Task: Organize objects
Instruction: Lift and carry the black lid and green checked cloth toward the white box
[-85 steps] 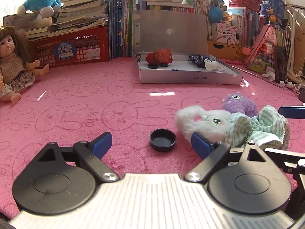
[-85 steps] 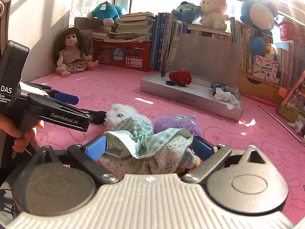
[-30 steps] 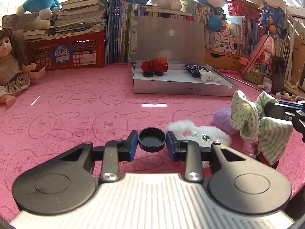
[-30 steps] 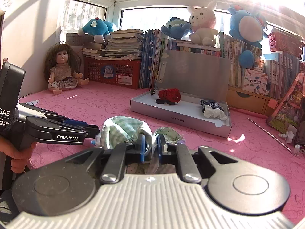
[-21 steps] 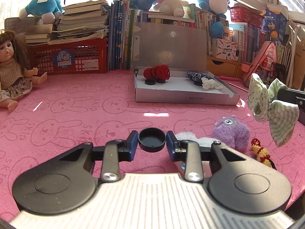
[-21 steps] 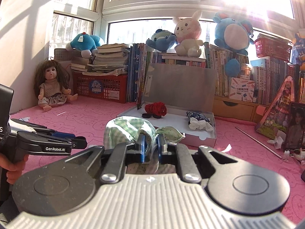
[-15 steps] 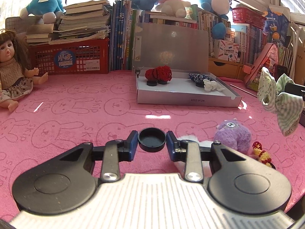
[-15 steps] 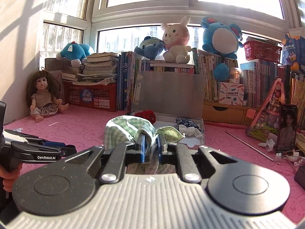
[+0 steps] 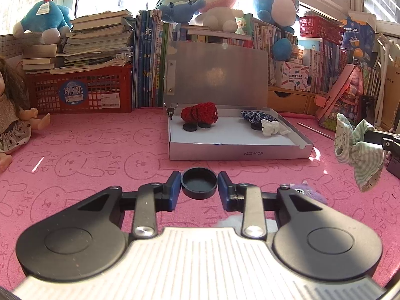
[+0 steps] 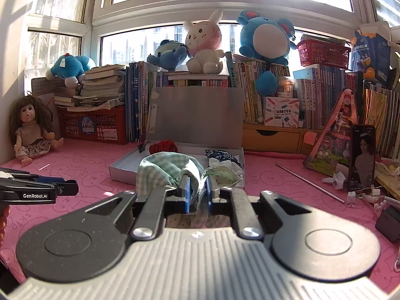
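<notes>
Left gripper (image 9: 199, 190): jaws clamped on a round black cap (image 9: 199, 186), one blue pad on each side; cap held level above the table (image 9: 100, 165), open side up.
Right gripper (image 10: 197, 195): jaws closed on a green checked cloth bow (image 10: 170, 170) — the fabric bunches up over and ahead of the blue pads. In the left wrist view the same bow (image 9: 357, 155) hangs clear of the table at the far right.
Box (image 9: 240, 151): shallow grey cardboard box, lid standing open at the back, resting on the table ahead of both grippers.
Box contents: red knitted piece (image 9: 200, 113) on two black caps at the left; blue patterned piece (image 9: 257, 117) and white piece (image 9: 272, 128) at the right, touching.
Table surface: pink mat printed with rabbits; purple plush toy (image 9: 307, 192) lies just behind the left gripper's right finger, partly hidden.
Background: doll (image 10: 30, 127) seated at the left — red basket (image 9: 82, 92) under stacked books beside it.
</notes>
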Motion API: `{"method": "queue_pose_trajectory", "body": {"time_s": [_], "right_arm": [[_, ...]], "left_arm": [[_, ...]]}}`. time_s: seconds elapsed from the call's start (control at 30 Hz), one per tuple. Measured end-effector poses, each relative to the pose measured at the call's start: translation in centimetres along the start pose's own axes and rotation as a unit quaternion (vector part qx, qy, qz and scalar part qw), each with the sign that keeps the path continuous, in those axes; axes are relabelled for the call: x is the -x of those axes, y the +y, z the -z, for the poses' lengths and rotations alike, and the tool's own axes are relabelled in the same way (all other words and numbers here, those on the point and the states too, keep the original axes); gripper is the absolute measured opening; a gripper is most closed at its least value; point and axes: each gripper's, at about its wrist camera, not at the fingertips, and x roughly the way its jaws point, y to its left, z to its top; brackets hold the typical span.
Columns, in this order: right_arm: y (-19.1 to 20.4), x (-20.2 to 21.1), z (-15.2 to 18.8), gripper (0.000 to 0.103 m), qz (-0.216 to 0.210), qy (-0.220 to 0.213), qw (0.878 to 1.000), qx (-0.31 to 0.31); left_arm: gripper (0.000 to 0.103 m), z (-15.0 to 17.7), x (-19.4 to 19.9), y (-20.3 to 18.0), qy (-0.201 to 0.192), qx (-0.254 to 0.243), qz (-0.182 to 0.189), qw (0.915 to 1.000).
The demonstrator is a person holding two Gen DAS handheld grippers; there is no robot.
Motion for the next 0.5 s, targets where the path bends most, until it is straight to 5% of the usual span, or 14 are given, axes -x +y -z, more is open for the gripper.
{"method": "queue_pose_trajectory", "body": {"time_s": [0.5], "right_arm": [[-2.9,-5.5,-2.7,0.018,0.003,0.028,0.998,-0.058]], "left_arm": [[0.038,-5.0,-4.6,-0.6,-0.001,0.005,0.012,0.9999]]}}
